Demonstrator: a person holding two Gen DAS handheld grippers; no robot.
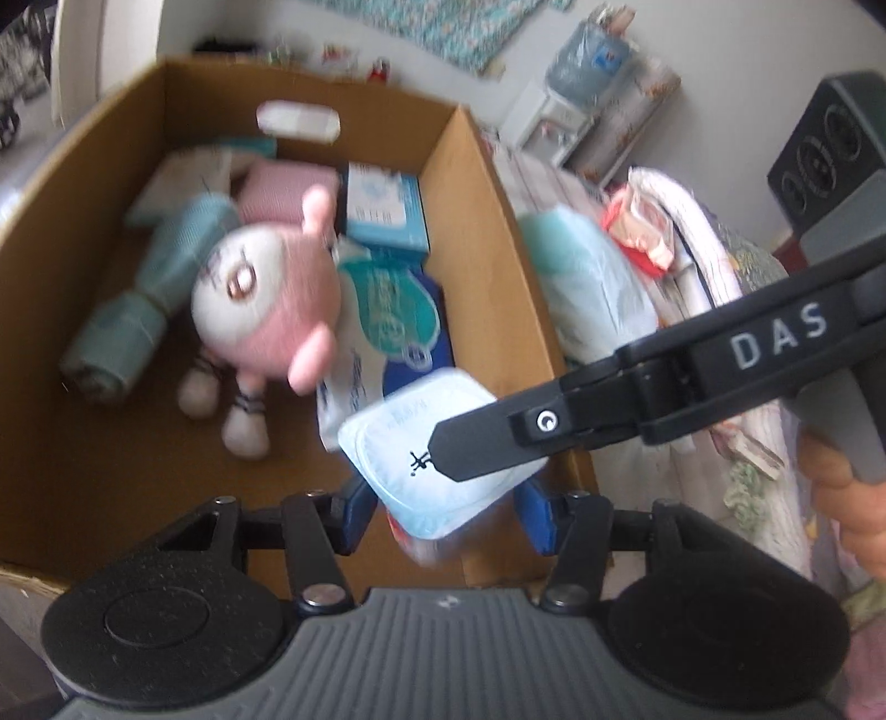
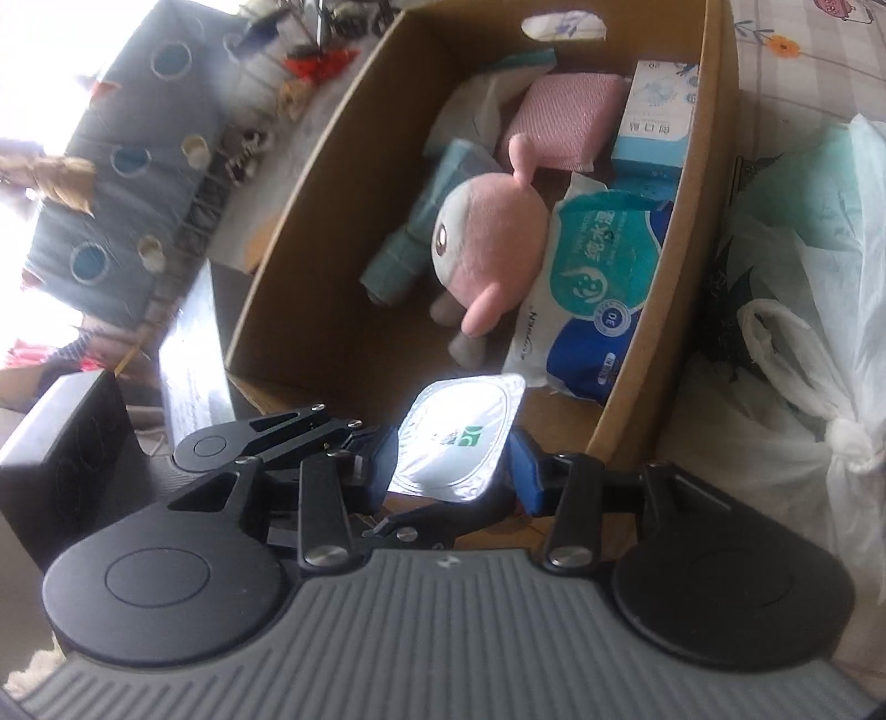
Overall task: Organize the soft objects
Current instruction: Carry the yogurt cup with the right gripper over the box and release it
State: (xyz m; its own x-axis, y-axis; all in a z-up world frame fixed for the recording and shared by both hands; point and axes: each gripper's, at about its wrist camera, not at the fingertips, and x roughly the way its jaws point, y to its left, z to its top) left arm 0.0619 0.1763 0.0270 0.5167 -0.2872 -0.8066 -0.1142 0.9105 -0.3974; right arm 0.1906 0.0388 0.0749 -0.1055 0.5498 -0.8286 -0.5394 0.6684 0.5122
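Handover work, by the look of it. In the left wrist view the left gripper (image 1: 446, 512) had its blue pads set on either side of a pale sealed packet (image 1: 437, 459), seemingly pinching it by the lower edge, just over the near right corner of the cardboard box (image 1: 487, 232). One black finger (image 1: 482, 443) of the other tool lay across the packet's top. Beyond the jaws a pink plush toy (image 1: 266, 299) and a wipes pack (image 1: 387, 310) lay in the box, so I judged the packet should be let down into the bare cardboard nearest the jaws, with one tool letting go cleanly before the other released.

In the right wrist view the right gripper (image 2: 454, 471) flanked the same packet, its foil face glaring. I could not tell whether those pads pressed on it. The left tool's linkage sat just left of and beneath these jaws.

To the right of the jaws, knotted plastic bags (image 2: 803, 310) rested on a flowered cover (image 2: 786, 44). Beyond the left jaws stood a water dispenser (image 1: 587, 55) and a dark speaker (image 1: 825, 149).
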